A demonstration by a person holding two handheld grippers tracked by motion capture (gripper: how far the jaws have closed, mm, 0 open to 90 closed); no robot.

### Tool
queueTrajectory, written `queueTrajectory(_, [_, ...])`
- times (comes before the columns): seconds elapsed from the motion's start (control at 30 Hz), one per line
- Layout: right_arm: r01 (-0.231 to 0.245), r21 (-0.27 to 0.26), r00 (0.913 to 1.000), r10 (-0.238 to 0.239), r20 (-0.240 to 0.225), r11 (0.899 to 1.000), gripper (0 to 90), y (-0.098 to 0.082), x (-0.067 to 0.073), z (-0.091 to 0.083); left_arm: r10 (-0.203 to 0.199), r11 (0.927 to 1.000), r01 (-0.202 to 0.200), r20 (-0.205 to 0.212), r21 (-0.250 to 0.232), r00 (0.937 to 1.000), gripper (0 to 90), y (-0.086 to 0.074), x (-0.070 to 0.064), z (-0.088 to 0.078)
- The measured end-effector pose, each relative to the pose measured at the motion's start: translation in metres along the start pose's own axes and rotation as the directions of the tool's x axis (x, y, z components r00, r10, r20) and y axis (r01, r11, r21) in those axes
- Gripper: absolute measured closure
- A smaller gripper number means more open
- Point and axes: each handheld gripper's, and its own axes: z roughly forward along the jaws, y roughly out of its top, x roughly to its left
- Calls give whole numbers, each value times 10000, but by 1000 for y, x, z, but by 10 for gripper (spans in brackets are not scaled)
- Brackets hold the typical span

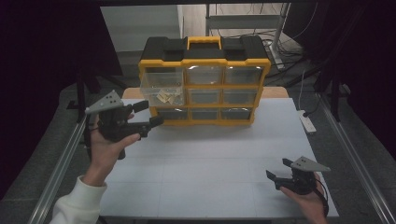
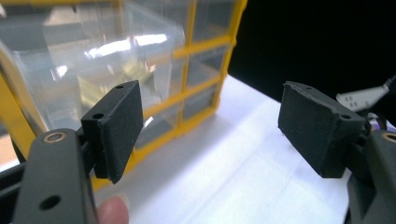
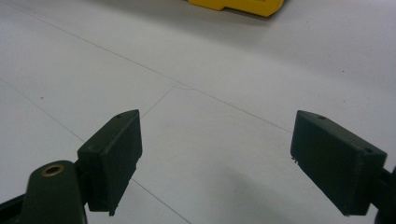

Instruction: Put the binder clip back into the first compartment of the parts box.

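Left gripper (image 1: 145, 113) spread wide just beside the pulled-out clear drawer (image 1: 162, 88) of the yellow organiser (image 1: 204, 87); right gripper (image 1: 279, 170) wide, empty, low over the surface (image 1: 210, 163); probably best to square the jaws on the drawer front first

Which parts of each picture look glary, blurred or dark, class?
High view: surroundings dark, the white table evenly lit. Left gripper view: glare streaks on the pulled-out clear plastic drawer of the yellow and black organiser box, which is soft-focused behind the open left gripper. Right gripper view: the open right gripper casts a faint shadow; the box's corner blurs.
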Motion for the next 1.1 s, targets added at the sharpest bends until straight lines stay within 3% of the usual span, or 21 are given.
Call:
queueTrajectory(0.27, [2,27,10000,-2,-30,10000,170,2,-2,6,-311,9976,331,-342,615,9989,230,-53,7,10])
queueTrajectory(0.47, [73,46,10000,-73,-67,10000,170,3,-2,7,-677,9938,694,-227,868,9974,230,-93,7,16])
queueTrajectory(0.7, [-7,49,9999,8,-114,10000,170,2,-5,8,-716,9892,744,-271,1260,9971,220,-132,9,28])
queueTrajectory(0.97, [-81,99,10000,82,-33,9999,171,0,-9,8,-782,9823,815,-263,1684,9966,216,-165,9,36])
queueTrajectory(1.1, [-279,65,9996,280,-79,9996,171,-2,-14,8,-663,9800,718,-356,1857,9972,213,-170,11,37])
